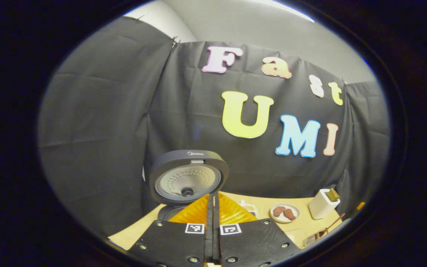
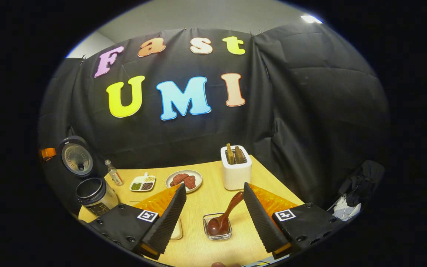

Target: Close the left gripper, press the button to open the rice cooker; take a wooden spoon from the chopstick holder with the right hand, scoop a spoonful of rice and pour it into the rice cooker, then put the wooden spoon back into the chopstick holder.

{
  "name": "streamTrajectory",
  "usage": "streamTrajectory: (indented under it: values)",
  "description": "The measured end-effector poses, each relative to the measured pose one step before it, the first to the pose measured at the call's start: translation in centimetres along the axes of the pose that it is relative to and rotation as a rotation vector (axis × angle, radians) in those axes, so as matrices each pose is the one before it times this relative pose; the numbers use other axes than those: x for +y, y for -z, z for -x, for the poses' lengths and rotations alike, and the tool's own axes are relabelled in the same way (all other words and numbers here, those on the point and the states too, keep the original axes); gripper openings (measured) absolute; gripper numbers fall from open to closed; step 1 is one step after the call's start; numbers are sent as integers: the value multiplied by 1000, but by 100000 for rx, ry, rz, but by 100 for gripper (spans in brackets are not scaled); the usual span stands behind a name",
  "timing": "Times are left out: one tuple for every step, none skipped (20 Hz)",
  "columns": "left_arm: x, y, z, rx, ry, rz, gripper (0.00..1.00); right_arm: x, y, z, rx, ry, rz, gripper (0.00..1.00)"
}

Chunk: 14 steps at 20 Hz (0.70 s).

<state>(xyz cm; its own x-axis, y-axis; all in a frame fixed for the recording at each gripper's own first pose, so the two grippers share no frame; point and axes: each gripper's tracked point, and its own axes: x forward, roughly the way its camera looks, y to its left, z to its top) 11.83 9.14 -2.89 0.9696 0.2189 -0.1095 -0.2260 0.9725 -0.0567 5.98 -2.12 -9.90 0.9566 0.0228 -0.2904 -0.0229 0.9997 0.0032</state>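
Black cloth walls close off the far side of your pale wooden counter (image 2: 213, 207). Your right gripper (image 2: 213, 218) hangs above the near edge with its fingers spread wide apart and nothing between them; just beyond, between the two fingers as you look, sits a small clear glass holder (image 2: 218, 228) with the wooden spoon (image 2: 225, 217) standing bowl-down in it, the handle leaning to the far right. Farther off stands a white toaster (image 2: 236, 172) holding two slices, and to its left a plate (image 2: 184, 180) of brown pieces, then a small divided dish (image 2: 142, 183) of grains and a little bottle (image 2: 113, 173). At the far left the rice cooker (image 2: 95, 196) stands with its lid (image 2: 76, 155) swung up and open. Your left gripper (image 1: 212, 215) has its fingers pressed together on nothing, held just in front of that raised lid (image 1: 188, 180), with the cooker body (image 1: 169, 213) showing below it.
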Motion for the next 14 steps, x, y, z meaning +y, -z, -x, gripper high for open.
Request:
streamTrajectory:
  values:
    - [-611, 47, 872, -447, 921, -1562, 0, -352, 18, -125, 400, 608, -259, 98]
    - [-866, -6, 848, -194, 1520, -489, 0, -305, -40, -176, 304, 489, -239, 98]
    - [-613, 70, 692, -604, 1038, -214, 1, -370, 6, -158, 209, 535, -248, 98]
    - [-569, -186, 619, -968, 603, -554, 0, -233, -67, -193, 216, 378, -309, 98]
    - [-635, 52, 480, -981, 1251, -771, 1, -288, 56, -216, 235, 346, -379, 98]
    - [-1055, 71, 429, -248, 2375, -777, 0, -227, -29, -252, 203, 68, -532, 98]
    - [-755, 516, 333, 166, 1694, -564, 0, -157, 104, -257, 452, -153, -453, 98]
    - [-799, 180, 287, -32, 1880, -168, 1, -141, 118, -368, 796, -325, -78, 98]
    - [-687, 118, 261, -66, 999, -296, 0, -218, 182, -412, 743, -234, 290, 98]
    - [-549, 556, -245, 904, 1111, -136, 0, -242, 82, -300, 554, -81, 373, 98]
    - [-522, 350, 312, 1118, 1117, 121, 3, -175, 109, -365, 478, -116, 243, 98]
    - [-875, 39, 308, 362, 1808, 455, 5, -192, 135, -282, 589, -74, 63, 98]
    - [-787, -80, 228, -461, 1302, -31, 28, -201, 332, -217, 951, -193, -379, 98]
    - [-546, -159, 158, -635, 892, -671, 50, -159, 337, -251, 1134, -302, -807, 98]
